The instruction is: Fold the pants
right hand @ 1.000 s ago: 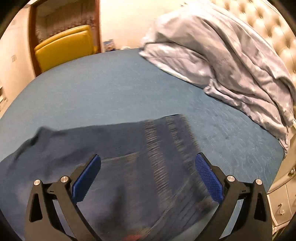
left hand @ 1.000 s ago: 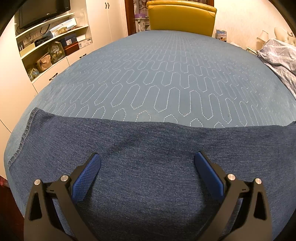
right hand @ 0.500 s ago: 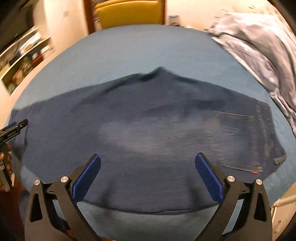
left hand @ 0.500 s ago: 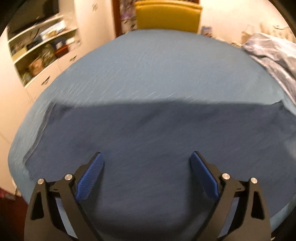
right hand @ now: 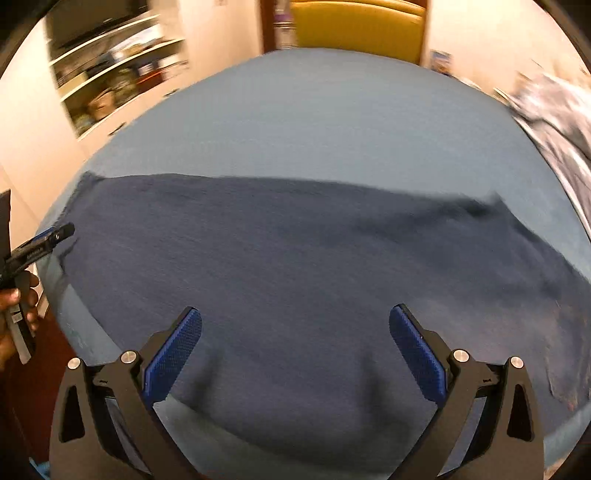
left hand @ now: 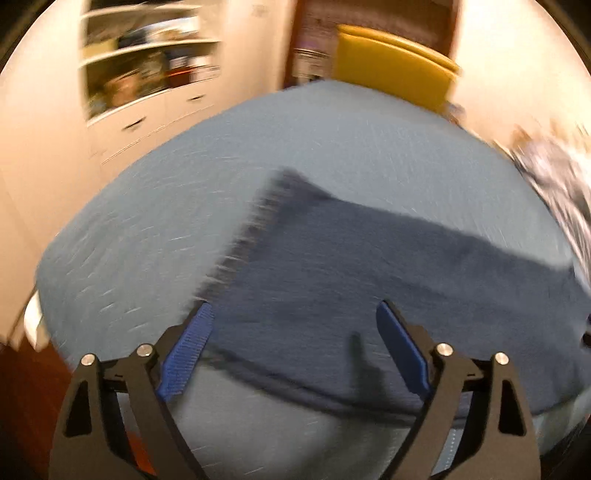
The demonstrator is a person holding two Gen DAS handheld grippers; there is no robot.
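1. My left tongs (left hand: 291,345) are closing with nothing pinched between the pads, hovering over the pants' leg end by the bed's near edge.
2. My right tongs (right hand: 295,347) stand apart above the pants (right hand: 295,266), empty.
3. The pants lie flat across the bed (right hand: 314,122), along its near edge.
4. Beyond: a yellow chair (right hand: 356,27), shelves (left hand: 147,70), and a rumpled duvet (right hand: 554,114) at the right edge.
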